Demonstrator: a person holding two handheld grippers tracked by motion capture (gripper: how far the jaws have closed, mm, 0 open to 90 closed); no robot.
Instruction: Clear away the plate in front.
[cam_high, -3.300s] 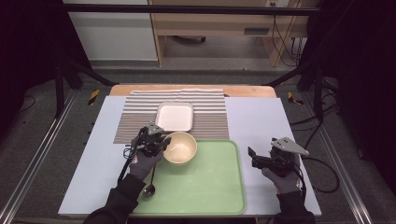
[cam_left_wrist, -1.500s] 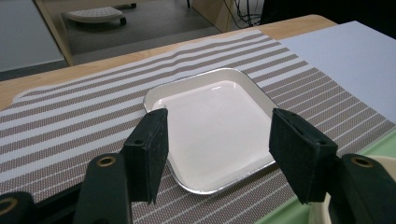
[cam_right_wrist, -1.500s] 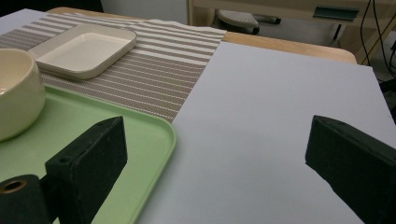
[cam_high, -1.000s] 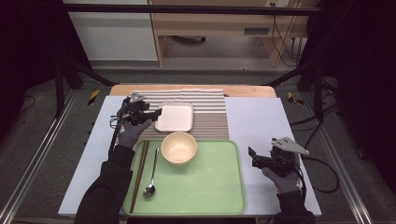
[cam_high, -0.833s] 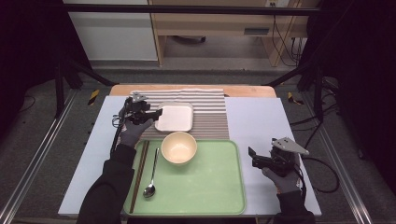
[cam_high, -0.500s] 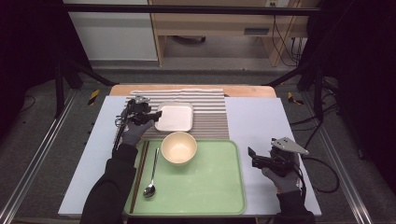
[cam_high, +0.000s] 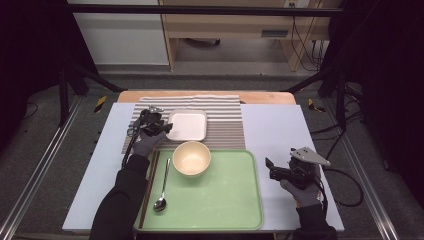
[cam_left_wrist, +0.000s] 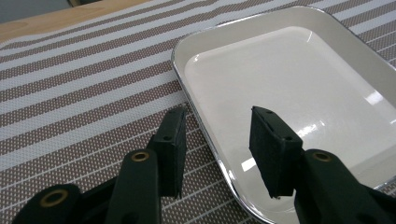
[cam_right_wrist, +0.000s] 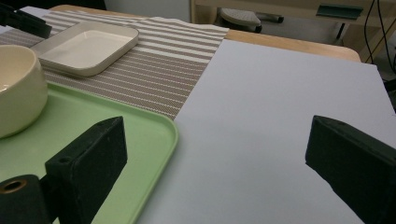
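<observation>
While the left tool (cam_left_wrist: 217, 154) sits spread across the near-left rim of the white square plate (cam_left_wrist: 299, 88), w/ one jaw outside over the striped mat (cam_left_wrist: 84, 93) and the other inside over the plate floor, nothing is pinched yet. Plate lies flat on the mat at the back of the bench (cam_high: 280, 130), just behind the green tray (cam_high: 220, 200) and apart from the cream bowl (cam_high: 191, 158) on it.

Likely step: grip the plate by its rim, prob. to carry it onto the tray. To do it well:
- Drop the tool a bit more so the outer jaw gets under the lip, not on top of it; the rim is low and glossy, so a shallow bite may slip.
- Close square to the edge, not at the corner curve.
- Lift level, since a one-sided hold will want to tip the far side down.
- Clear the bowl, spoon (cam_high: 161, 200) and chopsticks (cam_high: 149, 185); open tray space is to the bowl's right.

Right tool (cam_right_wrist: 215, 163) rests wide open, holding nothing, over the bare bench beside the tray's right edge; could steady the plate if needed.
</observation>
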